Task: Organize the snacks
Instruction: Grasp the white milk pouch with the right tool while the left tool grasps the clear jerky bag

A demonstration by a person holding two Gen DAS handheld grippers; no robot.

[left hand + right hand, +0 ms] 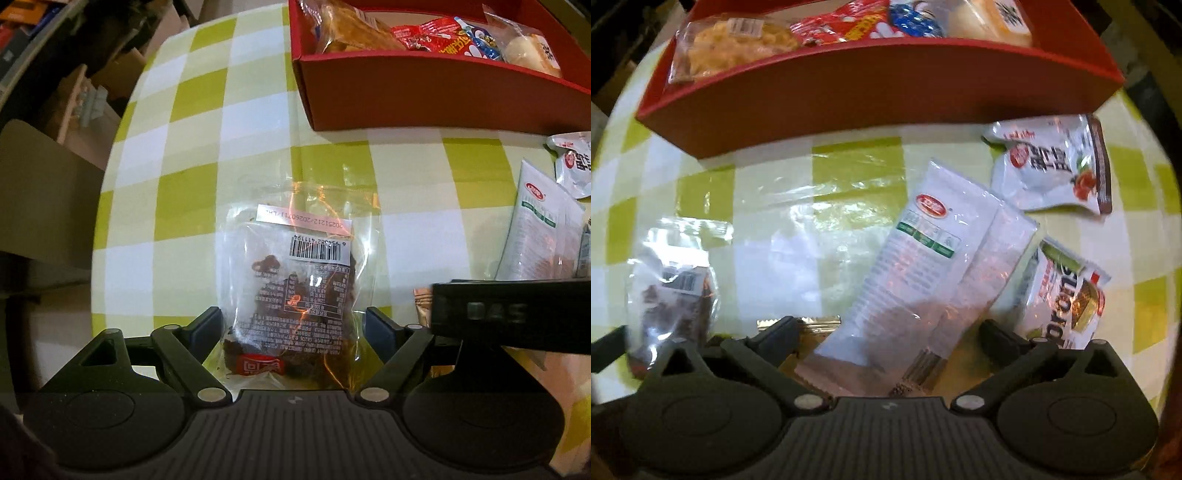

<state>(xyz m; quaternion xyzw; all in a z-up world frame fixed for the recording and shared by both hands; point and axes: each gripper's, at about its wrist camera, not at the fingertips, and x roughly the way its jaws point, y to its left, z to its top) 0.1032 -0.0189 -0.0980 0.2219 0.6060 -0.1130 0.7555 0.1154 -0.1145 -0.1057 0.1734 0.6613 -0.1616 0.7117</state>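
A table covered with a glossy green, white and cream checked cloth (207, 147) fills most of both views, its sheen catching soft orange and white reflections from overhead light. At the upper left of the left wrist view, past the table's rounded edge, the room is dim: brown cardboard boxes (110, 74) stand crowded together, with a dark grey slanted shelf edge (33, 48) above them and a plain tan panel (48, 177) below.
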